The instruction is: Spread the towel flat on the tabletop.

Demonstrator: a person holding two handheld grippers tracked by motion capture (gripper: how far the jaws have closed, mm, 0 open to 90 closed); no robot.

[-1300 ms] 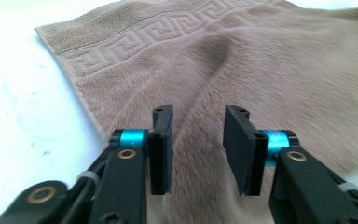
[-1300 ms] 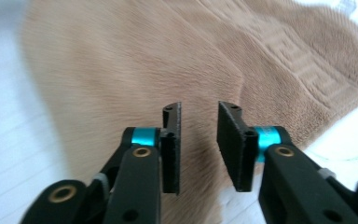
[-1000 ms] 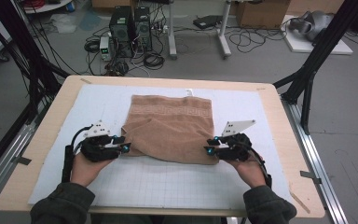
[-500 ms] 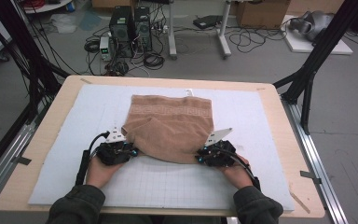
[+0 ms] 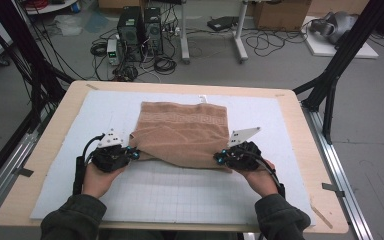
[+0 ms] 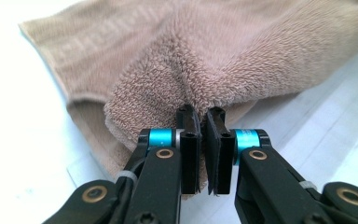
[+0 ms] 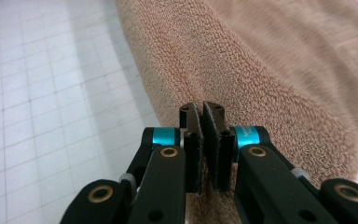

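Note:
A brown terry towel (image 5: 182,131) lies on the white gridded mat (image 5: 180,195) in the high view. My left gripper (image 5: 132,154) is shut on the towel's near left corner, and my right gripper (image 5: 219,158) is shut on its near right corner. In the left gripper view the jaws (image 6: 201,117) pinch a raised fold of the towel (image 6: 242,60), with a lower layer showing underneath. The right gripper view shows the jaws (image 7: 201,112) pressed together on the thick edge of the towel (image 7: 261,70). The towel's near edge is lifted off the mat between the two grippers.
The mat covers a wooden table (image 5: 300,150) with metal rails along both sides. Bare mat stretches between the towel and the person's sleeves. Black frame posts (image 5: 335,75) stand at the far corners. Computers (image 5: 140,25) and cables lie on the floor beyond.
Both grippers came in to the towel's near corners and shut on them. The near edge has since risen and shifted slightly away from the person.

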